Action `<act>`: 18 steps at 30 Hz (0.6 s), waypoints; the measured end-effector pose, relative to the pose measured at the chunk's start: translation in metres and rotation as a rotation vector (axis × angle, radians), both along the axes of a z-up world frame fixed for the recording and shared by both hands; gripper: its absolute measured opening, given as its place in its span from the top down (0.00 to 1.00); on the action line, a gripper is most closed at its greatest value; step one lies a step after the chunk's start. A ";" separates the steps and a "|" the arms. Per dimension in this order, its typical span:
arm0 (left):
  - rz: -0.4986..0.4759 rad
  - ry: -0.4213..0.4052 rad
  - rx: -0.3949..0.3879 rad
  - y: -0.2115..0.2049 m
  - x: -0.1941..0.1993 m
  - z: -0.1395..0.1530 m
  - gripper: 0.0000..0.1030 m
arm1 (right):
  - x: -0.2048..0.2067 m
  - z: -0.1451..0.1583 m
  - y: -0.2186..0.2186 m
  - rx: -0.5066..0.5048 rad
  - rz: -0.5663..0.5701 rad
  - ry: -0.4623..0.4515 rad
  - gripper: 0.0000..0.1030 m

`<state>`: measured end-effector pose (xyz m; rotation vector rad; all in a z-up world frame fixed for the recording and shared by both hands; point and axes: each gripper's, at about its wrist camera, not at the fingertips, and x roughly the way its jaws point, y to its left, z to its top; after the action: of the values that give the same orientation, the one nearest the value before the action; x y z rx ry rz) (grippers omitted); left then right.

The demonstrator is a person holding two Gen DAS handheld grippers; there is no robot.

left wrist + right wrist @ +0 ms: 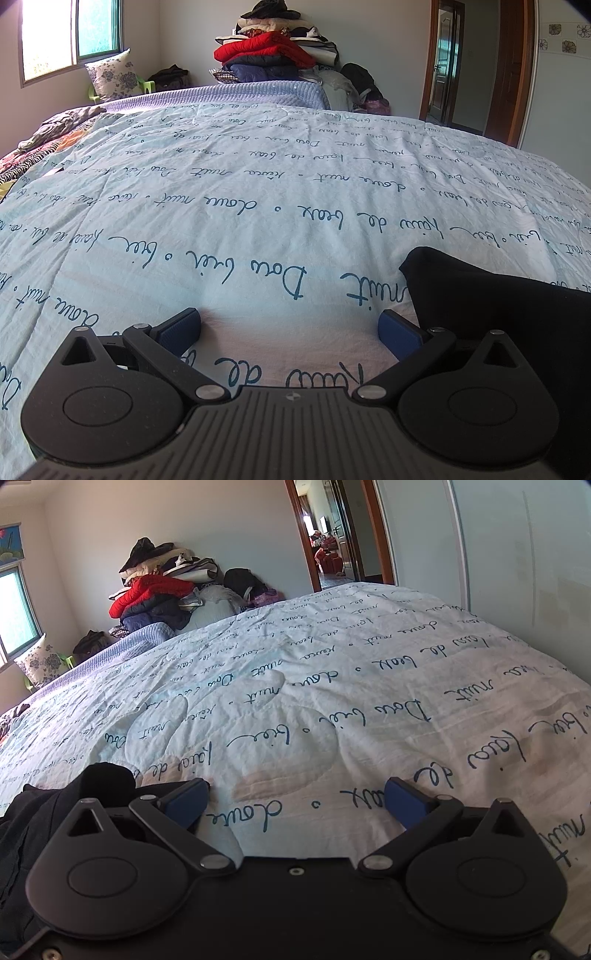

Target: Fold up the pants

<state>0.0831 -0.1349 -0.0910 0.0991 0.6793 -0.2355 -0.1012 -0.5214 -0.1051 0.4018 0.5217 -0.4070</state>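
Left wrist view, black pants (498, 306) on quilt (258, 206), both grippers' fingers (180, 326) spread

Counted: 1 pair of black fabric pants (498, 314), 2 black two-finger grippers with blue pads (290, 328) (297, 801), 1 pale blue quilted bedspread with dark script lettering (258, 192), 1 floral white pillow (112, 74), 1 red puffy jacket (262, 48), 1 brown-framed doorway (448, 62).
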 end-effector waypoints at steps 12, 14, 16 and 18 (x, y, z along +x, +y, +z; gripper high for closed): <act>0.001 -0.001 -0.001 0.001 0.000 0.000 0.00 | -0.002 0.000 0.002 0.003 -0.005 -0.006 0.00; 0.001 -0.001 -0.001 0.001 0.000 0.000 0.00 | -0.001 0.000 0.004 0.000 -0.008 -0.004 0.00; 0.001 -0.001 -0.001 0.000 0.000 0.000 0.00 | 0.002 0.001 0.007 -0.016 -0.007 0.013 0.00; 0.002 -0.001 0.000 0.001 0.000 0.000 0.00 | 0.001 0.000 0.007 -0.012 -0.008 0.010 0.00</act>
<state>0.0831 -0.1344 -0.0907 0.0984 0.6782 -0.2335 -0.1001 -0.5148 -0.1048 0.3908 0.5274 -0.4195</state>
